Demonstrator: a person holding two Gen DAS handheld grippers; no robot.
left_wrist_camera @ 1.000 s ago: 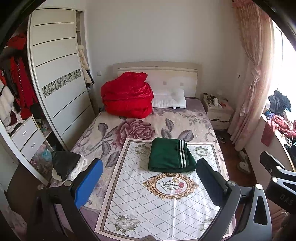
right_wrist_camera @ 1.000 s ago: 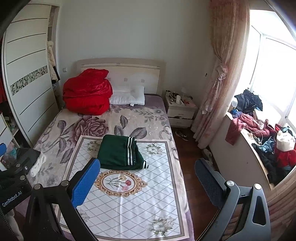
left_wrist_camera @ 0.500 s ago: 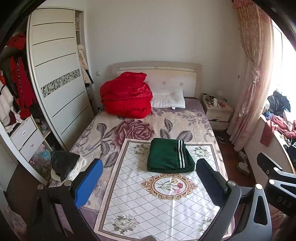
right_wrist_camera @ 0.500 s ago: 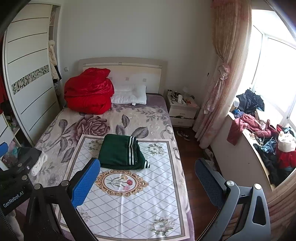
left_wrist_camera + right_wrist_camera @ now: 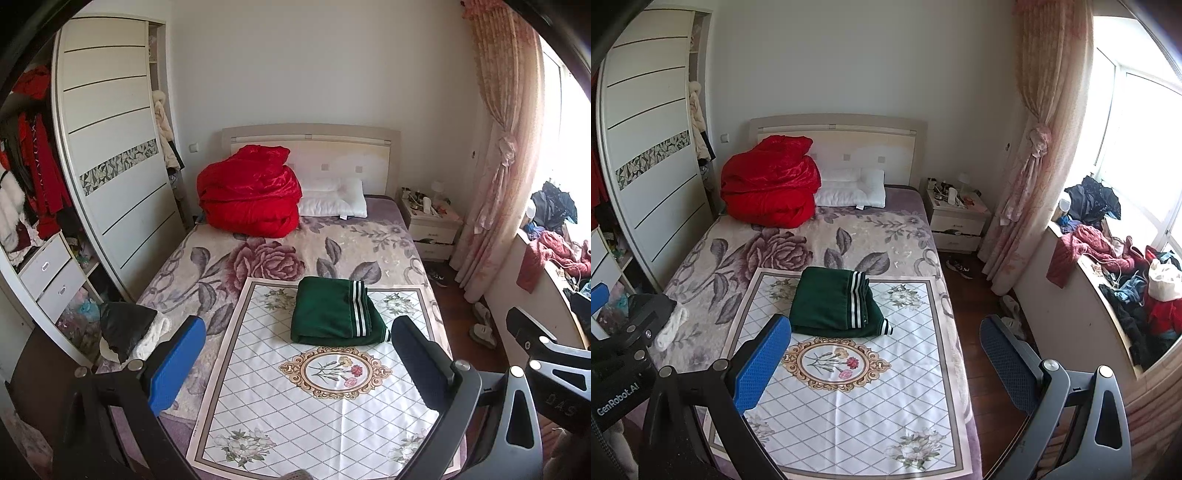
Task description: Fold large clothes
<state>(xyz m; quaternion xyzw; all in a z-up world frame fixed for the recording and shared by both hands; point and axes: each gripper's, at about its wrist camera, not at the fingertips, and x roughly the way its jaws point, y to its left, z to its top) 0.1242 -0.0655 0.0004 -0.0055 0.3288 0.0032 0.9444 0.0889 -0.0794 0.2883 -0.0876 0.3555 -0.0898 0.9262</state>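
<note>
A green garment with white stripes (image 5: 334,314) lies folded into a neat rectangle on a white patterned cloth (image 5: 317,398) spread over the bed; it also shows in the right wrist view (image 5: 833,302). My left gripper (image 5: 295,363) is open and empty, held above the foot of the bed, well short of the garment. My right gripper (image 5: 882,360) is open and empty, held over the bed's right edge. Each gripper shows at the edge of the other's view.
A red quilt (image 5: 251,195) and white pillow (image 5: 334,199) lie at the headboard. A wardrobe (image 5: 110,155) stands left, a nightstand (image 5: 430,225) and curtain (image 5: 506,147) right. Black and white clothes (image 5: 129,328) lie at the bed's left edge. Clothes pile on the windowsill (image 5: 1108,251).
Both grippers have drifted slightly back and up, so the bed sits a little lower in view. The folded garment has not moved. Both grippers stay open.
</note>
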